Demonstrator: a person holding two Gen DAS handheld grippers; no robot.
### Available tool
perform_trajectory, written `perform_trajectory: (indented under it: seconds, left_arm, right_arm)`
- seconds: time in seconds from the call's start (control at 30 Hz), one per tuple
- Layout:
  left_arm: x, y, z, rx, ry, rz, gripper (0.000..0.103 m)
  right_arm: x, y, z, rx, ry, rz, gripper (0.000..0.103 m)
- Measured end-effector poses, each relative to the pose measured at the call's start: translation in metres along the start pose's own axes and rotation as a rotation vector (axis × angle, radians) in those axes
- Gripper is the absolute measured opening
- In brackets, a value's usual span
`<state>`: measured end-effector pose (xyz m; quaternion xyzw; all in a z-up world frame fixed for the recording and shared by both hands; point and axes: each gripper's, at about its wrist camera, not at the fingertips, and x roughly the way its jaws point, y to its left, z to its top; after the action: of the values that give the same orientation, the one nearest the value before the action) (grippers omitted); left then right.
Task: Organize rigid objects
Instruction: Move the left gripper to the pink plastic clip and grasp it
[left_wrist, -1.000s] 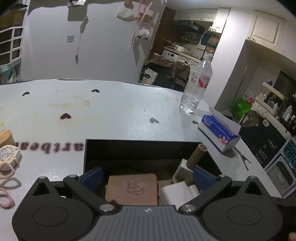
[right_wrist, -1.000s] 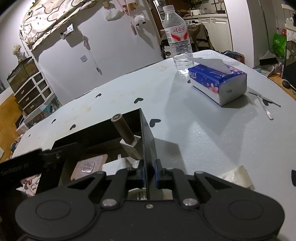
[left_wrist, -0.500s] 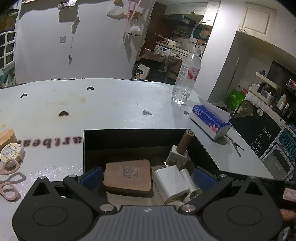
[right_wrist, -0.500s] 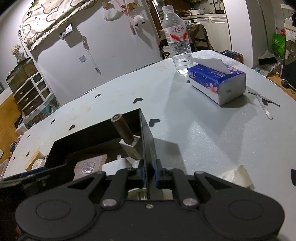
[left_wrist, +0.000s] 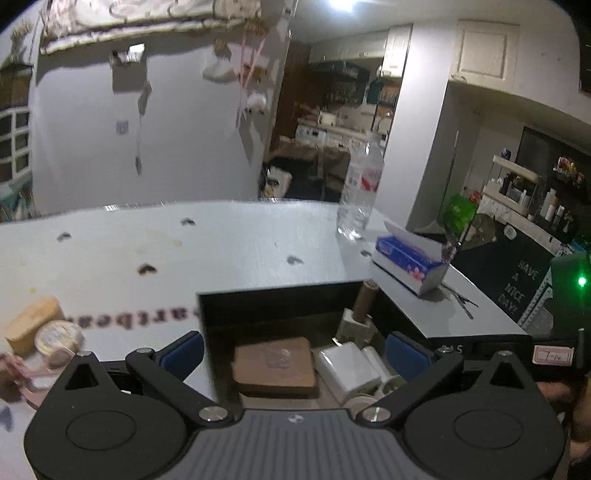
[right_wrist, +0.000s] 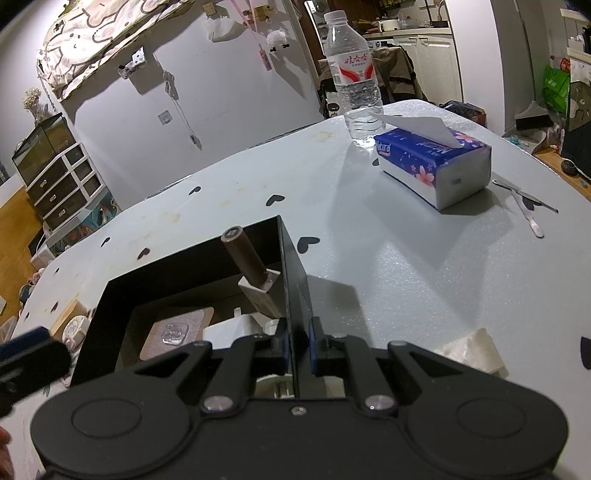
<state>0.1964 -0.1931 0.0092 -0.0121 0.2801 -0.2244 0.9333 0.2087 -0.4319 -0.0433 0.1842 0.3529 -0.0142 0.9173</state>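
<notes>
A black box (right_wrist: 291, 280) sits on the grey table and holds a brown wooden block (left_wrist: 275, 365), a white charger (left_wrist: 347, 369) and a stamp with a brown handle (right_wrist: 245, 258). My right gripper (right_wrist: 297, 345) is shut on the box's right wall. My left gripper (left_wrist: 293, 350) is open and empty, raised above the box's near side, with its blue pads (left_wrist: 183, 350) wide apart. The box also shows in the left wrist view (left_wrist: 266, 306). A tape roll (left_wrist: 59, 338), a tan block (left_wrist: 31, 325) and pink rings (left_wrist: 22, 373) lie left of the box.
A water bottle (right_wrist: 352, 81) and a blue tissue pack (right_wrist: 432, 166) stand at the far right of the table. Metal tools (right_wrist: 524, 206) lie beyond the pack. A crumpled tissue (right_wrist: 469, 350) lies near my right gripper. The table edge (left_wrist: 476, 325) runs close on the right.
My left gripper has pulled back and risen from the box, staying open. The right gripper has kept its hold on the box wall without moving.
</notes>
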Motion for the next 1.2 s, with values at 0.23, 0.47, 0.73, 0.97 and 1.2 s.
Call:
perform_trajectory:
  seconds: [0.23,0.47,0.73,0.97,1.2]
  left_arm:
    - [-0.021,0.034,-0.002,0.026,-0.073,0.137,0.103]
    - [-0.032,0.097,-0.01,-0.079,-0.108,0.331,0.103]
    - [-0.028,0.172,-0.024,-0.253,-0.072,0.531,0.103]
    - [-0.011,0.209,-0.037,-0.408,-0.086,0.527,0.103]
    - [0.013,0.213,-0.043,-0.362,-0.024,0.536,0.073]
  right_arm:
    - [-0.001,0.001,0.0,-0.003,0.001,-0.008,0.01]
    - [-0.001,0.003,0.0,-0.006,0.001,-0.016,0.01]
    - [0.0,0.004,0.0,-0.003,0.0,-0.027,0.01]
    - [0.0,0.006,-0.001,-0.004,0.002,-0.034,0.01]
    - [0.0,0.006,-0.001,-0.003,0.003,-0.034,0.01]
